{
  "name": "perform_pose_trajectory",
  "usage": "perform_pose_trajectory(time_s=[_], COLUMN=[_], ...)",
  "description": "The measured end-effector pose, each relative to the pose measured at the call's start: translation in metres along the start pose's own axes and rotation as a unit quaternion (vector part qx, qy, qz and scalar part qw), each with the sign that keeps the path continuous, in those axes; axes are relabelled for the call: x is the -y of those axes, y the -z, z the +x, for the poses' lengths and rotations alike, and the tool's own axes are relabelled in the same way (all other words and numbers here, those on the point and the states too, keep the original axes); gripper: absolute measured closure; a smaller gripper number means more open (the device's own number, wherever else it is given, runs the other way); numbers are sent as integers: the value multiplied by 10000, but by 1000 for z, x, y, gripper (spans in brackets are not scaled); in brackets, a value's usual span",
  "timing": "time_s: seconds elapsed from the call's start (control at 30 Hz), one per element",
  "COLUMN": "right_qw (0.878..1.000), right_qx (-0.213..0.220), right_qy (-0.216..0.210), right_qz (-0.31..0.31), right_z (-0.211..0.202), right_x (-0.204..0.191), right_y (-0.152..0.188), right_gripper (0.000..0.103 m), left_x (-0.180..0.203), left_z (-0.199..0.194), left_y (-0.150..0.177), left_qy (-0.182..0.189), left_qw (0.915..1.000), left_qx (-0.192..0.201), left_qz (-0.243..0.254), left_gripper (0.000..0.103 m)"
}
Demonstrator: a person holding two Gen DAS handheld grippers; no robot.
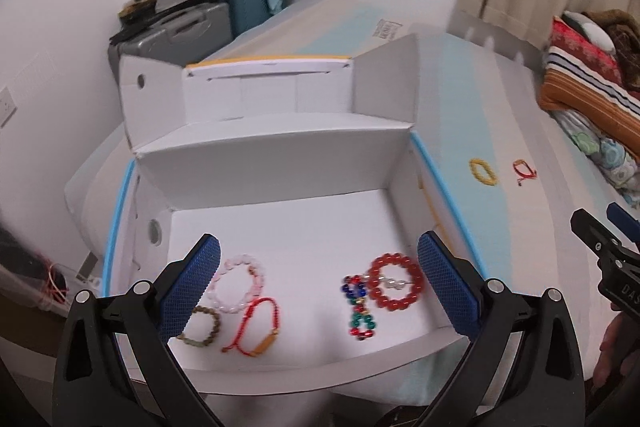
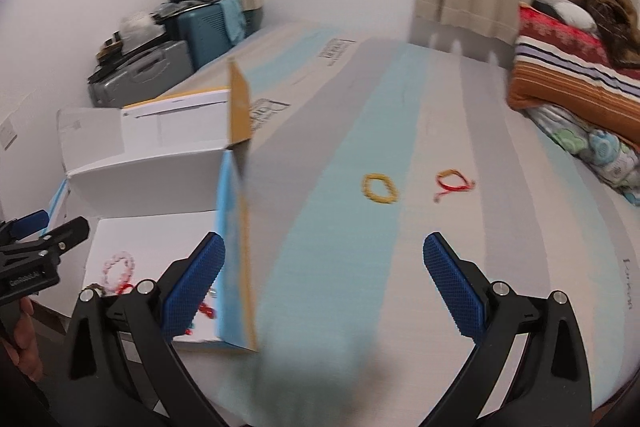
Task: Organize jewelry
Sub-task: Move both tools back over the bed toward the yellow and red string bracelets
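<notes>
An open white box (image 1: 280,167) sits on the bed. Inside lie a pink bead bracelet (image 1: 239,283), a brown bead bracelet (image 1: 202,327), a red cord bracelet (image 1: 256,327), a multicolour bead piece (image 1: 358,307) and a red bead bracelet (image 1: 396,287). My left gripper (image 1: 320,283) is open and empty above them. On the mattress to the right lie a yellow bracelet (image 2: 380,189) and a red string bracelet (image 2: 454,183); both also show in the left wrist view, the yellow bracelet (image 1: 484,171) and the string bracelet (image 1: 525,171). My right gripper (image 2: 324,287) is open and empty, short of them.
The box's right wall (image 2: 236,227) stands just left of my right gripper. Folded blankets (image 2: 580,83) are piled at the bed's right side. Suitcases (image 2: 160,67) stand against the far wall. The striped mattress (image 2: 360,267) stretches ahead.
</notes>
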State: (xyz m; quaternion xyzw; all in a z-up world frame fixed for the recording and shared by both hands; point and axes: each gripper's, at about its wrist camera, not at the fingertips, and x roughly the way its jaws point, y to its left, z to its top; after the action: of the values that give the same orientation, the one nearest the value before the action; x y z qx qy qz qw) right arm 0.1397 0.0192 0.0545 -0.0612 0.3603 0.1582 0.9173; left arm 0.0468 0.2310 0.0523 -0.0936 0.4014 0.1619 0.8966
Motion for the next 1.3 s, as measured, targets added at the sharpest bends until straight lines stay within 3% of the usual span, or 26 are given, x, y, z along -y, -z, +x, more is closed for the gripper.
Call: perform_pose_trajectory(time_s=[0.33,0.77,1.0,1.3], right_qw=[9988,9963,9935,9922], right_qx=[65,93,103,-95], right_qy=[236,676,772,931], right_qz=[413,524,830,824], right_z=[-15,-13,0,50], right_x=[67,149,197,233], right_y=[5,-6,-19,-29], right_gripper=[7,7,7,7], left_x=[59,139,172,218], left_z=[-9,7,36,90], left_y=[-6,-19,-26,-40], left_qy=[295,759,952,1038], left_qw=[9989,9943,9923,9896], left_qx=[119,57,-52,-275], left_qz=[349,741,784,955], left_gripper=[6,6,6,6])
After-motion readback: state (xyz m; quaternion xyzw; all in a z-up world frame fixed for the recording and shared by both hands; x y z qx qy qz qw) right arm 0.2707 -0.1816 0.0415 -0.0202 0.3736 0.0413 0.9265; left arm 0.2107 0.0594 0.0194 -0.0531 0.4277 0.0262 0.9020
